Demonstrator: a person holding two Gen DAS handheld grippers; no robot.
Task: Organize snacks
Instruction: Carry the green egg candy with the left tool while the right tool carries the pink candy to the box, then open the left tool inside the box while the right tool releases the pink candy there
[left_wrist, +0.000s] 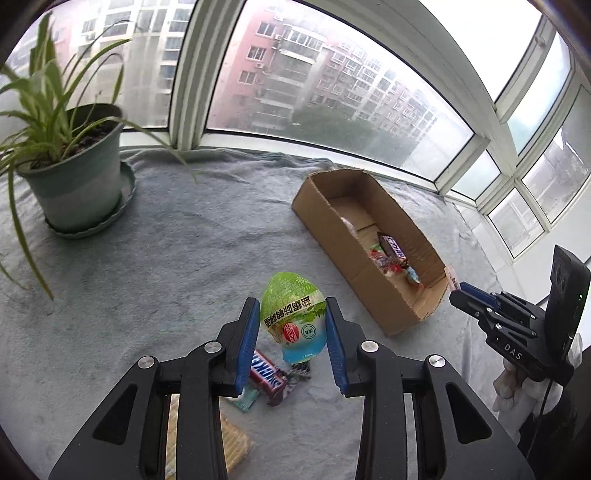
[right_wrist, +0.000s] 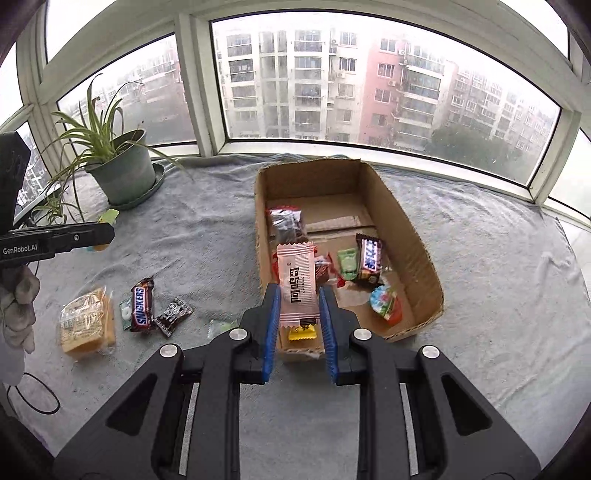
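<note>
above the grey towel my left gripper (left_wrist: 291, 325) clamps the green jelly cup (left_wrist: 293, 314), my right gripper (right_wrist: 299, 314) a pink wafer packet (right_wrist: 297, 280). next, i judge, carry both over the cardboard box (right_wrist: 413, 236) and release

The left gripper (left_wrist: 290, 325) hides part of the Snickers bar (left_wrist: 266, 373) and the cracker pack (left_wrist: 232, 443) beneath it. In the right wrist view the pink packet (right_wrist: 297, 282) covers snacks in the box (right_wrist: 417, 254) (a yellow wrapper (right_wrist: 303, 333) peeks out). The gloved hand (right_wrist: 18, 314) is cut off at the left edge.
</note>
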